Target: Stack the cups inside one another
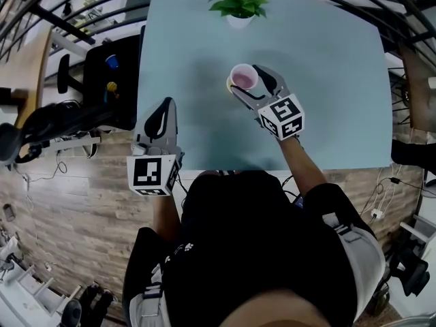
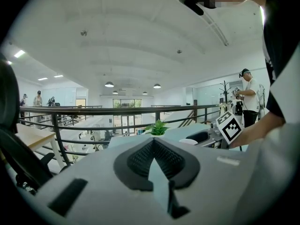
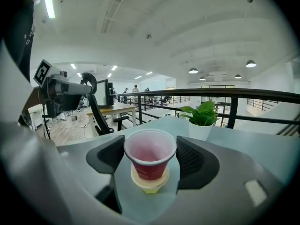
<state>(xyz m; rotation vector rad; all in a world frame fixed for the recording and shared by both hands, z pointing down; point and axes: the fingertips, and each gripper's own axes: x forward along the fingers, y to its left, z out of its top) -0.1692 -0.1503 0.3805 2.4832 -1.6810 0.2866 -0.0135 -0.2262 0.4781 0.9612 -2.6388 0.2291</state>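
table [image 1: 340, 80]: open left and right | blocking: potted plant [image 1: 240, 2] far edge, nested cups [image 1: 242, 79] centre

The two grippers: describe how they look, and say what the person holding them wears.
The left gripper and the right gripper both have smooth, rounded, light-grey shells. Each claw is lined with black ribbed pads. Behind each claw sits a white cube printed with black square markers. The person wears a black top.

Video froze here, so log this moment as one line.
right gripper shut on red cup | red cup seated partly in yellow cup | left gripper shut, empty | red cup not released
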